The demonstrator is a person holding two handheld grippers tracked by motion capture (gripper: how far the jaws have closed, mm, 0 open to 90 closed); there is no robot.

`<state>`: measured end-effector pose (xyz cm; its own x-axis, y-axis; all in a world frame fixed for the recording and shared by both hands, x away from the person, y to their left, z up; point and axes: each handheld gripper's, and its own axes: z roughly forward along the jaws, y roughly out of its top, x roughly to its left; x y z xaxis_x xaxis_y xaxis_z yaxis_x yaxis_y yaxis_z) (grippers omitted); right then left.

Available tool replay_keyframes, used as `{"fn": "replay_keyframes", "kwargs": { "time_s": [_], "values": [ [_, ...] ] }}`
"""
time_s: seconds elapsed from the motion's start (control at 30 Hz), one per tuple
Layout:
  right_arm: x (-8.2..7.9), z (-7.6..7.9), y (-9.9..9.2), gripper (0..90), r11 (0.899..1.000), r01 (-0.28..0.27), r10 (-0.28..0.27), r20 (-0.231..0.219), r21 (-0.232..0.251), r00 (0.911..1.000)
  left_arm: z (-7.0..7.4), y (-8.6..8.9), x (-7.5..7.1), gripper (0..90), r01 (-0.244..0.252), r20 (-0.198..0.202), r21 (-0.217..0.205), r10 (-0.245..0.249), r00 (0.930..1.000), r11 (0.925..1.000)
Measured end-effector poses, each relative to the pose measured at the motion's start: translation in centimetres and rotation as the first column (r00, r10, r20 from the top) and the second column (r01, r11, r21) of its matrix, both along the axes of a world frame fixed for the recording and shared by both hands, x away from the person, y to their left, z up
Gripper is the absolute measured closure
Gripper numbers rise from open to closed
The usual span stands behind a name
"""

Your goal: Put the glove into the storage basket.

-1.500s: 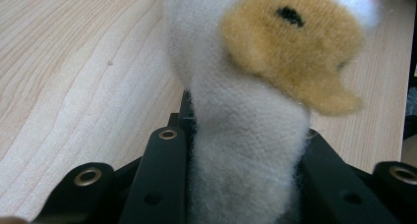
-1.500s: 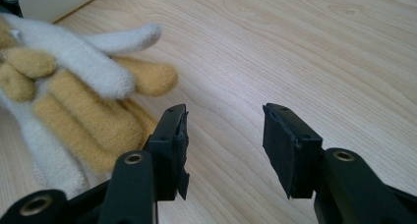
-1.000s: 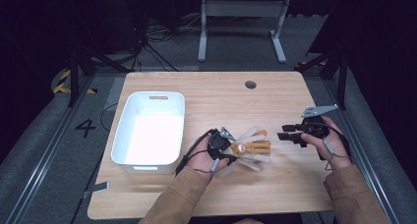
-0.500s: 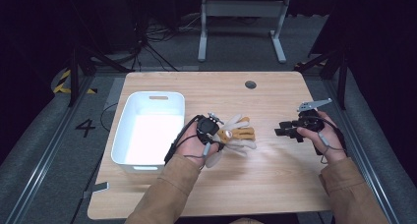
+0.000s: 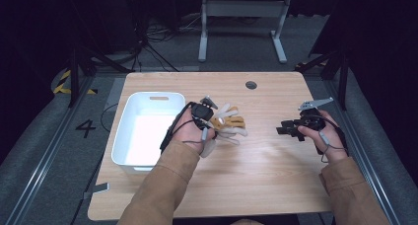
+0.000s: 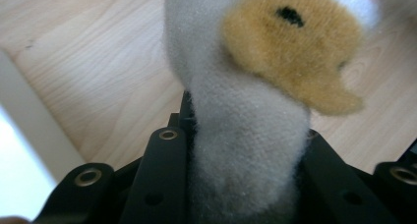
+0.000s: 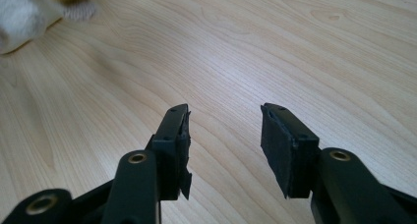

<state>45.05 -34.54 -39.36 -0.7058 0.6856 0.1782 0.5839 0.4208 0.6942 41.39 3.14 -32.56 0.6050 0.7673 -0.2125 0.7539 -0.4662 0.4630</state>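
A soft plush toy (image 5: 229, 124), pale grey with a tan patch, hangs in my left gripper (image 5: 213, 119) just right of the white bin (image 5: 123, 136). The left gripper view has the toy's grey limb (image 6: 246, 150) pinched between the two black jaws, the tan part (image 6: 290, 47) above it. My left gripper is shut on the toy. Over bare wood at the table's right side, my right gripper (image 5: 283, 130) points left. Its jaws stand apart with nothing between them (image 7: 223, 135). A corner of the toy (image 7: 24, 13) sits at the top left of the right gripper view.
The white bin's rim (image 6: 29, 121) lies close beside the left gripper. A round cable hole (image 5: 251, 85) sits at the table's far edge. Bare wood (image 5: 266, 166) stretches between the two hands and toward the front edge. Dark floor and a metal stand lie beyond.
My left gripper has carried the plush toy left and away from the front edge, toward the white bin. The right gripper has drifted slightly left, still open.
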Motion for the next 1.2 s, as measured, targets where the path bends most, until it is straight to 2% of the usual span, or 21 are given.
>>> {"fn": "replay_keyframes", "kwargs": {
  "time_s": [0.17,0.27,0.3,0.43,0.6,0.63,0.73,0.77,0.8,0.83,0.9,0.97,1.07,1.2],
  "values": [
    [0.1,-0.5,-0.1,55.1,0.998,0.019,-0.021,-0.035,-0.056,0.9992,0.6,0.5,0.5,72.6,-0.031,-0.018,0.034,0.031,0.9994,0.9990],
    [0.2,-0.7,-0.2,55.4,0.997,0.021,-0.025,-0.052,-0.077,0.9983,0.9,0.7,0.7,72.5,-0.043,-0.026,0.039,0.044,0.9987,0.9983],
    [0.3,-0.9,-0.2,55.5,0.997,0.019,-0.024,-0.064,-0.077,0.9977,1.1,1.0,1.0,72.5,-0.056,-0.043,0.045,0.058,0.9974,0.9974],
    [0.3,-1.1,0.1,55.5,0.997,0.001,-0.007,-0.075,-0.077,0.9972,1.7,1.2,1.4,72.5,-0.081,-0.057,0.062,0.084,0.9948,0.9948],
    [0.2,-1.1,0.1,55.5,0.997,-0.004,-0.002,-0.077,-0.075,0.9970,2.2,1.5,1.9,72.5,-0.099,-0.068,0.062,0.103,0.9923,0.9932],
    [0.2,-1.0,0.0,55.5,0.997,-0.002,-0.004,-0.077,-0.075,0.9970,2.4,1.7,2.1,72.5,-0.110,-0.067,0.069,0.114,0.9912,0.9916],
    [0.2,-1.1,0.0,55.5,0.997,-0.003,-0.004,-0.088,-0.073,0.9962,2.5,1.8,2.2,72.5,-0.132,-0.082,0.055,0.136,0.9873,0.9897],
    [0.3,-1.2,0.0,55.5,0.997,-0.001,-0.006,-0.090,-0.076,0.9959,2.6,1.9,2.3,72.5,-0.152,-0.091,0.059,0.157,0.9834,0.9866],
    [0.3,-1.2,0.0,55.5,0.997,-0.001,-0.006,-0.090,-0.076,0.9959,2.6,1.9,2.3,72.5,-0.152,-0.091,0.059,0.157,0.9834,0.9866],
    [0.3,-1.3,0.0,55.5,0.997,0.002,-0.009,-0.096,-0.077,0.9953,2.7,2.0,2.4,72.5,-0.170,-0.093,0.067,0.176,0.9799,0.9831],
    [0.3,-1.3,0.0,55.5,0.997,-0.002,-0.006,-0.098,-0.079,0.9952,2.7,2.0,2.5,72.5,-0.177,-0.102,0.066,0.183,0.9778,0.9819],
    [0.2,-1.3,0.0,55.5,0.997,-0.002,-0.005,-0.098,-0.078,0.9952,2.9,2.1,2.7,72.5,-0.190,-0.104,0.074,0.197,0.9748,0.9790],
    [0.2,-1.3,-0.1,55.5,0.997,0.001,-0.008,-0.098,-0.076,0.9951,3.0,2.1,2.7,72.5,-0.193,-0.100,0.074,0.200,0.9746,0.9784],
    [0.2,-1.4,-0.2,55.4,0.997,0.002,-0.010,-0.101,-0.076,0.9949,3.6,2.4,2.7,72.4,-0.222,-0.069,0.058,0.226,0.9717,0.9734]
  ]
}}
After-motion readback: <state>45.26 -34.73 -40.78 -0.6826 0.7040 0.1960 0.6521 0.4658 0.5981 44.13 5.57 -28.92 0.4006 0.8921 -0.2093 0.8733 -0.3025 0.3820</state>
